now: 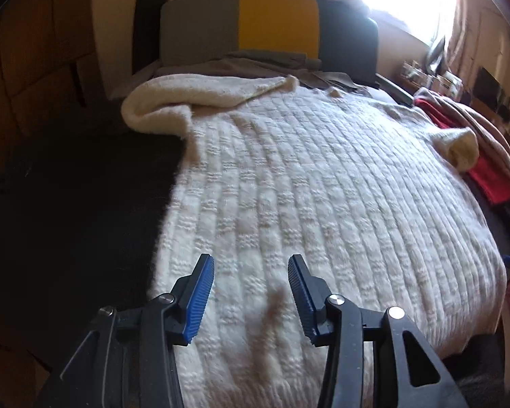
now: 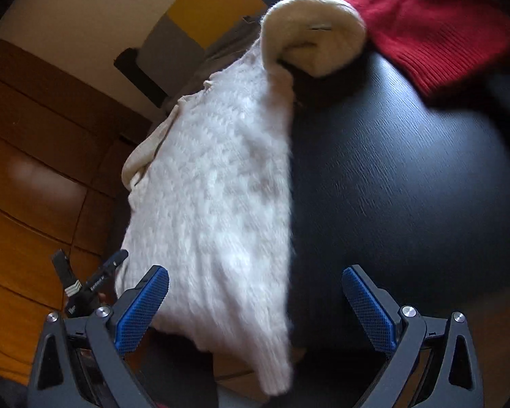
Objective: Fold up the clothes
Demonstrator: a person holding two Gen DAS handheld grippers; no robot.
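Lying flat, white sweater (image 1: 323,187) lengthwise away | left tool (image 1: 251,295) open | right tool (image 2: 255,309) open

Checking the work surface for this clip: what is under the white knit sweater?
The white knit sweater lies on a dark table, bare beside it in the right wrist view. Its hem overhangs the near edge. Whether anything else lies beneath it cannot be seen.

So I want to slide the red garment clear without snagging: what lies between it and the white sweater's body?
In the right wrist view, the sweater's rolled cream sleeve cuff touches the red garment; below it lies bare dark tabletop.
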